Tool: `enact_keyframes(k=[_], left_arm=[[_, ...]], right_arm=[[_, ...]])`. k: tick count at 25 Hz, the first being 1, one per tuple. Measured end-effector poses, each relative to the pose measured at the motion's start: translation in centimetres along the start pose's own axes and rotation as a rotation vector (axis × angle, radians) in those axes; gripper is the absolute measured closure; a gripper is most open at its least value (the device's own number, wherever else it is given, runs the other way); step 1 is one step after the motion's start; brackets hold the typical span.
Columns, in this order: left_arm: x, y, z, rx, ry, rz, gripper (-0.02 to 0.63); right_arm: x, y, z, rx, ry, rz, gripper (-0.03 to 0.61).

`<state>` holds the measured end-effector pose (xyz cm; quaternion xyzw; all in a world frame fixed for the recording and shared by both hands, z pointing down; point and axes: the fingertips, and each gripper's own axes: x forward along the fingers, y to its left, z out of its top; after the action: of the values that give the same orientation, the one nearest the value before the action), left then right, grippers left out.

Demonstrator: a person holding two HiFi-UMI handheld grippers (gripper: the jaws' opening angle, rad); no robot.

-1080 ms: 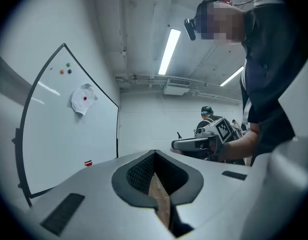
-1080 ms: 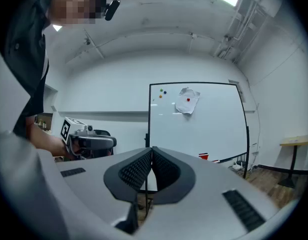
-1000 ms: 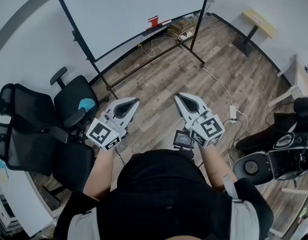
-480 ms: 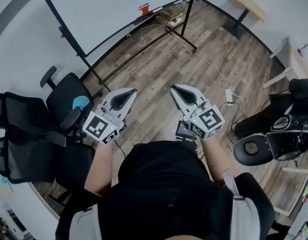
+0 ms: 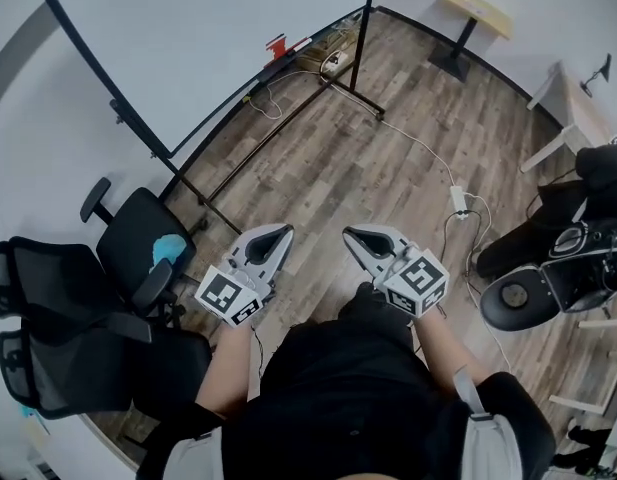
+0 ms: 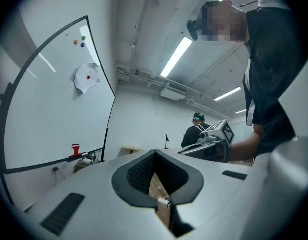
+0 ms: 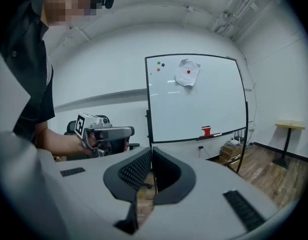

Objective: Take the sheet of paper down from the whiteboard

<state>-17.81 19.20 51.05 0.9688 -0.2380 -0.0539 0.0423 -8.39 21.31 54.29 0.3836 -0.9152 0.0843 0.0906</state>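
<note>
The whiteboard (image 7: pixel 193 104) stands across the room, well beyond both grippers. A crumpled white sheet of paper (image 7: pixel 187 72) hangs near its top under a red magnet; the left gripper view shows the paper (image 6: pixel 87 77) high on the whiteboard (image 6: pixel 44 114). In the head view only the whiteboard's lower part (image 5: pixel 188 38) appears and the paper is out of frame. My left gripper (image 5: pixel 283 230) and right gripper (image 5: pixel 350 233) are held side by side in front of my body. Both point at the board, shut and empty, as the left gripper (image 6: pixel 154 154) and right gripper (image 7: pixel 152 150) show up close.
Black office chairs (image 5: pixel 78 308) stand to my left. A red eraser (image 5: pixel 277 46) sits on the board's tray. A cable with a power strip (image 5: pixel 457 201) runs over the wood floor. Black equipment (image 5: pixel 558 278) is at right, a small table (image 5: pixel 475 13) beyond. Another person (image 6: pixel 196 129) stands far off.
Both grippers have sunk lower and drawn closer to my body. The whiteboard has slid left and up in the head view. The jaws stayed shut.
</note>
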Motion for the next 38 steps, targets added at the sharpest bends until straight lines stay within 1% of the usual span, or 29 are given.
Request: enact_keyframes(k=[4,6,8,12,15,17,19,21,24,26,29,31,34,38], left_arm=[[0.7,2.4,-0.6,-0.015,0.014,0.032,0.604],[1.3,4.2,-0.1,-0.007,0.023,0.059,0.604],[2.2,6.4,1.0,0.015,0.026,0.091,0.604],[5.8,11.0,5.3,0.108,0.01,0.143,0.604],[8.7,13.9,8.9,0.179,0.016,0.179,0.604],[10.7,15.5,11.0,0.229,0.029,0.195,0.604],[12.7,17.1,12.9,0.272,0.033,0.204,0.604],[14.4,18.7,14.3,0.304,0.036,0.219,0.604],[16.5,21.1,15.6,0.346,0.057,0.246,0.604],[17.5,22.7,16.5,0.369,0.08,0.252,0.604],[18.6,25.1,18.1,0.412,0.132,0.245,0.604],[19.1,26.8,19.4,0.471,0.177,0.23,0.604],[19.4,29.3,21.8,0.604,0.241,0.209,0.604],[19.9,32.8,27.2,0.79,0.279,0.212,0.604]], right_arm=[[1.9,-3.2,0.0,0.031,0.013,-0.003,0.558],[3.7,-4.7,0.9,0.036,-0.001,0.014,0.558],[5.6,-6.3,2.5,0.031,-0.03,0.046,0.558],[9.2,-10.4,7.5,-0.006,-0.099,0.116,0.558],[10.8,-14.1,11.0,-0.011,-0.143,0.152,0.558],[11.6,-16.6,13.2,0.004,-0.17,0.177,0.558],[12.4,-19.0,15.5,0.047,-0.21,0.209,0.558],[13.4,-21.0,17.9,0.074,-0.259,0.237,0.558],[15.1,-23.4,20.2,0.062,-0.304,0.264,0.558],[16.4,-24.9,21.0,0.059,-0.314,0.26,0.558],[19.0,-26.8,22.4,0.099,-0.339,0.255,0.558],[21.0,-27.7,23.5,0.116,-0.349,0.26,0.558],[23.9,-28.0,25.5,0.108,-0.368,0.267,0.558],[27.7,-28.9,29.4,0.13,-0.419,0.246,0.558]])
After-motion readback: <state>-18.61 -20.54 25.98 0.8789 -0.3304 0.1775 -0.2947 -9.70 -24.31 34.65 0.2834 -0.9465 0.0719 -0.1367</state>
